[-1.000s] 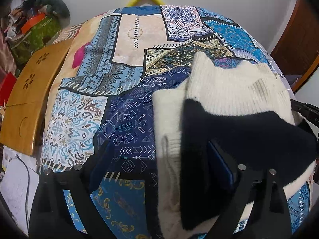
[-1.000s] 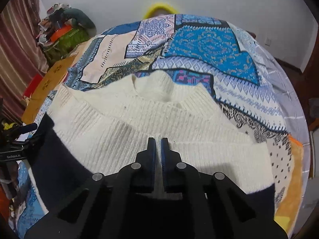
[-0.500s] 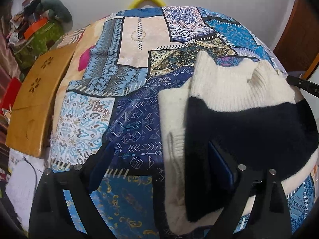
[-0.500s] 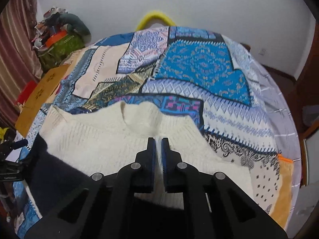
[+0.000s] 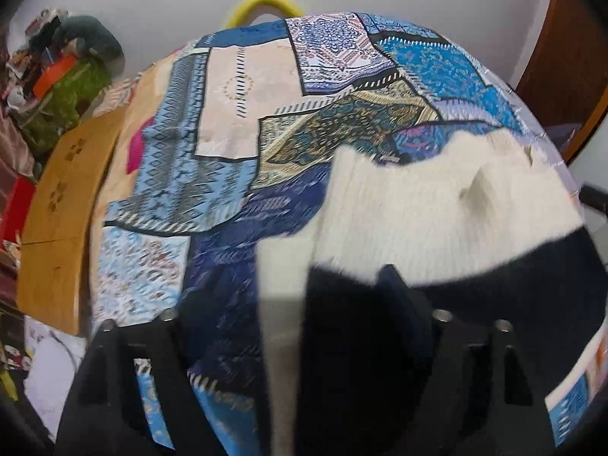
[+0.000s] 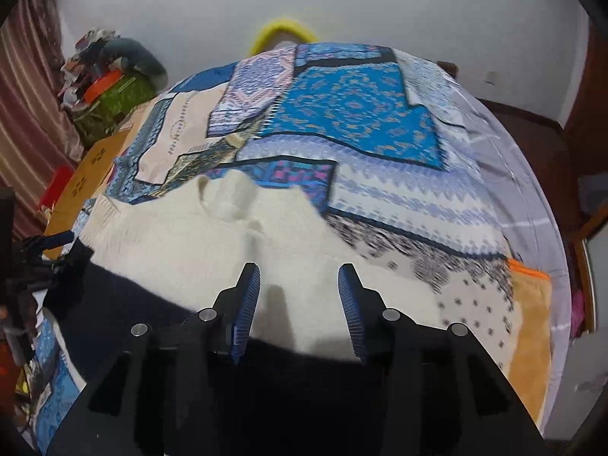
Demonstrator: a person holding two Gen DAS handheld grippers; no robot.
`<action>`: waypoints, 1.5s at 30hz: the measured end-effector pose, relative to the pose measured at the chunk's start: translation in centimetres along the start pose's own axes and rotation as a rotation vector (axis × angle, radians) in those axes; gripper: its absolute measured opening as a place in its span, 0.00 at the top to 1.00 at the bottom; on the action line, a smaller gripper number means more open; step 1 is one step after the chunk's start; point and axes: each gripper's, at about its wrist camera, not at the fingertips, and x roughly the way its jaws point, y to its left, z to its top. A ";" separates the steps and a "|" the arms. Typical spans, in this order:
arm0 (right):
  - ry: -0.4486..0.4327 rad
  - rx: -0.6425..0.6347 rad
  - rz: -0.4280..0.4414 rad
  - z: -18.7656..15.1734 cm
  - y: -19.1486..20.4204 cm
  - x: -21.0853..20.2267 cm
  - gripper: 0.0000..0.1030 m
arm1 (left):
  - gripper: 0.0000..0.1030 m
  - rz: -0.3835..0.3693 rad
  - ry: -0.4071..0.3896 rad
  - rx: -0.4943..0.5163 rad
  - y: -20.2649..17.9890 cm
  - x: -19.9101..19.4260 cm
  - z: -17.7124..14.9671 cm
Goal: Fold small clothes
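Note:
A small cream knit sweater with a black lower band lies on the patchwork bedspread. In the left wrist view the sweater fills the right side, black band nearest. My left gripper is open, its jaws wide apart over the sweater's left edge, nothing held. My right gripper is open above the cream part, just behind the black band, empty. The left gripper shows at the far left of the right wrist view.
A wooden board lies along the bed's left edge. Piled clutter sits in the far left corner. A yellow hoop stands behind the bed against the white wall. A dark wooden door is at right.
My right gripper has opened and let go of the sweater, which now lies flatter. Both grippers have drawn back toward the near edge; the left stays open.

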 end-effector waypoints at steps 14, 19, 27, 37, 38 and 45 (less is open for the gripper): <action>0.079 0.167 -0.094 -4.8 -8.3 0.6 0.47 | 0.84 -0.009 -0.029 0.043 -2.6 0.8 1.5; 0.075 0.191 -0.076 -4.9 -8.3 1.0 0.47 | 0.88 0.048 -0.060 0.031 -1.5 0.1 1.7; 0.048 0.158 -0.045 -4.7 -6.3 0.2 0.47 | 0.94 0.158 0.014 0.022 1.8 2.5 0.5; -0.003 0.087 -0.006 -3.9 -2.7 -1.7 0.47 | 0.72 0.091 -0.032 -0.041 3.6 -1.1 -1.0; -0.011 0.083 0.001 -3.9 -2.3 -1.9 0.47 | 0.67 0.090 -0.051 -0.040 3.5 -1.8 -1.2; -0.040 0.037 0.011 -3.7 0.6 -3.5 0.38 | 0.48 0.049 -0.129 -0.048 2.8 -6.0 -2.4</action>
